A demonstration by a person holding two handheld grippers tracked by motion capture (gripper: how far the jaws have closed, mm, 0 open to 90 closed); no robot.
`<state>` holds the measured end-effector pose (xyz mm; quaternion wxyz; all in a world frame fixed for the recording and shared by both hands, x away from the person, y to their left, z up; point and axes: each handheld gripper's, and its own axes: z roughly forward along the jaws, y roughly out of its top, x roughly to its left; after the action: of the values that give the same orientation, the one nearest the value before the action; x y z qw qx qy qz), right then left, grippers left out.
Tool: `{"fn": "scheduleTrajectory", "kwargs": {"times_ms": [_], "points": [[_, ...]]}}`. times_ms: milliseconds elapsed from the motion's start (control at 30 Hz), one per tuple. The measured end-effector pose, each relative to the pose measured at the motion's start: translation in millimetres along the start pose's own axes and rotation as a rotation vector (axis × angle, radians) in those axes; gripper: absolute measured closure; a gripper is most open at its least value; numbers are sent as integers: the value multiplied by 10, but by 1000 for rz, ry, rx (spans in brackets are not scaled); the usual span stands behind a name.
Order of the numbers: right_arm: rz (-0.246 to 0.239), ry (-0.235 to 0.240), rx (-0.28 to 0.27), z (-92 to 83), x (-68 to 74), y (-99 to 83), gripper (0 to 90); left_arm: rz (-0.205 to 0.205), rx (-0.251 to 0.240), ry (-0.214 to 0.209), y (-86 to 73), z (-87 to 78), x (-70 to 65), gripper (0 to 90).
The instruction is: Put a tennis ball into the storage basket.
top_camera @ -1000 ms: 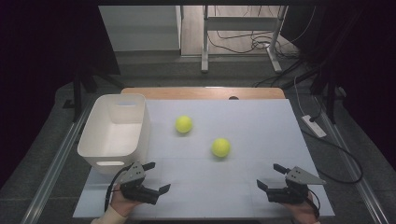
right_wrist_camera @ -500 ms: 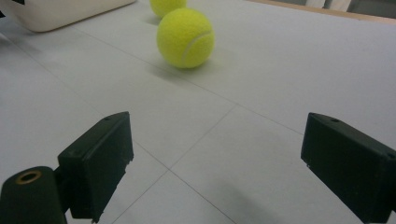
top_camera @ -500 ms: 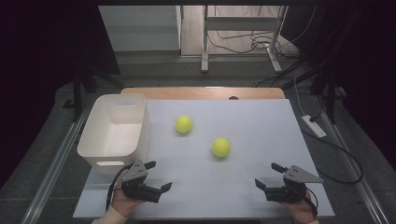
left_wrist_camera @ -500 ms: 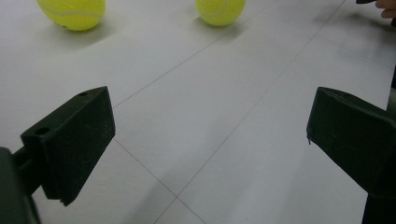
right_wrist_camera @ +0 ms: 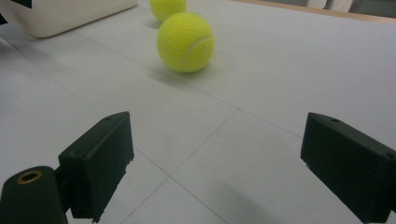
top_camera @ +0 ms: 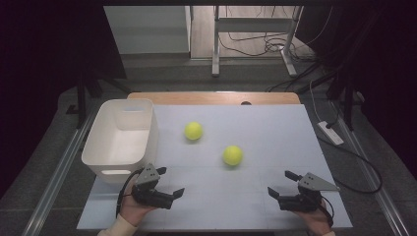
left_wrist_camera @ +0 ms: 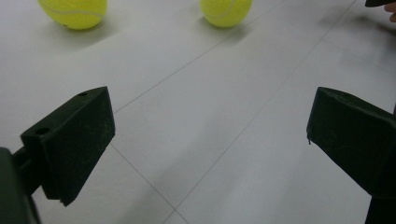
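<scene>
Two yellow tennis balls lie on the white table top, one further back [top_camera: 193, 131] and one nearer the middle [top_camera: 232, 155]. My left gripper [top_camera: 169, 182] rests low at the front left, open and holding nothing, beside the white bin [top_camera: 120, 137]. In the left gripper view, both balls [left_wrist_camera: 72, 11] [left_wrist_camera: 225, 10] sit far beyond the open left gripper [left_wrist_camera: 210, 140]. My right gripper [top_camera: 279, 183] is at the front right, also open and holding nothing. From the right gripper [right_wrist_camera: 219, 154] the nearer ball [right_wrist_camera: 186, 42] lies ahead, well clear of the jaws, with the other ball [right_wrist_camera: 168, 7] behind it.
The bin's wall [right_wrist_camera: 60, 14] shows at the top left of the right gripper view. A wooden strip [top_camera: 211, 98] borders the table's far edge. A white power strip [top_camera: 330, 132] and cables lie on the floor to the right. Bare table lies between the grippers.
Both hands have shifted only very slightly near the front edge. The balls and the bin are where they were, and both grippers stay open.
</scene>
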<state>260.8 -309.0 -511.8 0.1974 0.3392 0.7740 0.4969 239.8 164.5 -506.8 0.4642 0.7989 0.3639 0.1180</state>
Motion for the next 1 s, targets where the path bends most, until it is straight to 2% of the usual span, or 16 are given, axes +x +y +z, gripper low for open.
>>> {"fn": "scheduleTrajectory", "kwargs": {"times_ms": [567,1000], "points": [[6,2,-1,32,-43,0,101,-15,23,-4,228,118,20,19],[3,15,-2,78,-40,24,102,-40,42,15,357,178,0,19]]}}
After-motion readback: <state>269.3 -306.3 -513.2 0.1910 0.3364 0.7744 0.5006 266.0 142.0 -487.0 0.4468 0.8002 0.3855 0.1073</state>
